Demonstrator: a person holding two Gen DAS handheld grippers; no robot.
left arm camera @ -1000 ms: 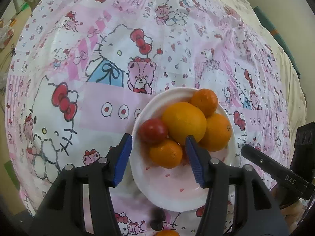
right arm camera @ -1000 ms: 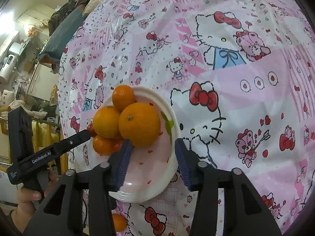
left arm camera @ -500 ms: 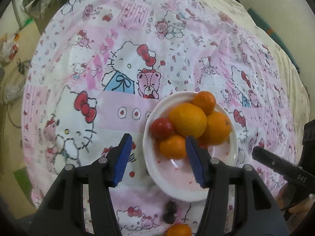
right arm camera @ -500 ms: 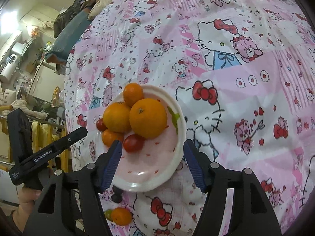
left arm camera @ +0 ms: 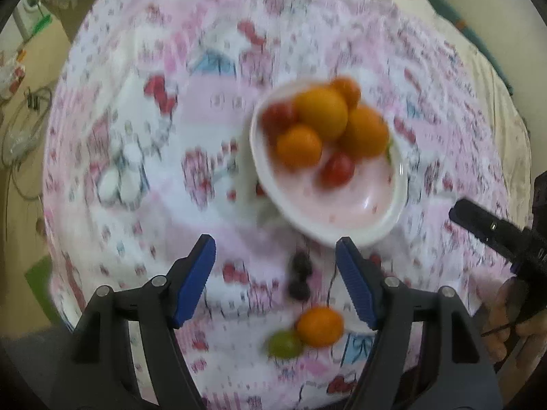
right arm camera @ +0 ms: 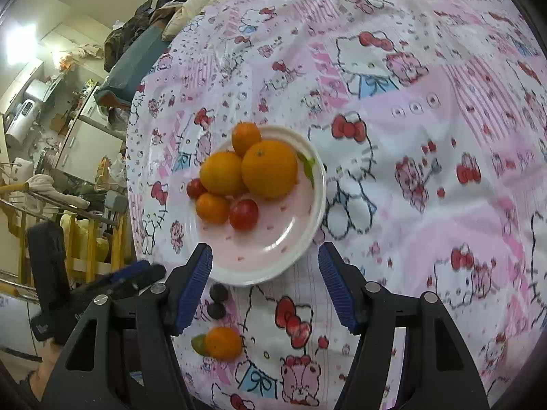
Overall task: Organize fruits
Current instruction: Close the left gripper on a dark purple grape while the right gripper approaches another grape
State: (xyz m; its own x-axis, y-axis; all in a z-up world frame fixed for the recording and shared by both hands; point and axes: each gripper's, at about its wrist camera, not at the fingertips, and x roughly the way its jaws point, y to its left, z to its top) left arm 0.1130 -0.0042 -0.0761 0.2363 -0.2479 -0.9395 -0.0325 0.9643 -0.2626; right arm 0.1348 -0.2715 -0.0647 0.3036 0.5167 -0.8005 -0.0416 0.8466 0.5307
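Both tongs were spread apart and carried nothing. The left tongs (left arm camera: 275,283) hovered over the patterned cloth (right arm camera: 427,109) on the counter, with two dark grapes (left arm camera: 300,275) lying between their tips; this view was motion-blurred. The right tongs (right arm camera: 265,285) hung just short of the near rim of the white plate (right arm camera: 307,239).

On the plate: four oranges, the largest (right arm camera: 269,168) on top, and two red tomatoes, one near the middle (right arm camera: 243,214) and one at the far-left edge (right arm camera: 196,188). Off the plate, nearer the person: the grapes, a small orange (right arm camera: 223,342) and a green fruit (right arm camera: 198,344) touching it.

Judgement: the loose fruit remains to be gathered. The small orange looks like the easiest next pick.

- Approach from above and centre the tongs on the orange.
- Close gently; it is round and may roll into the green fruit.
- Set it in the bare near part of the plate, not on the pile.
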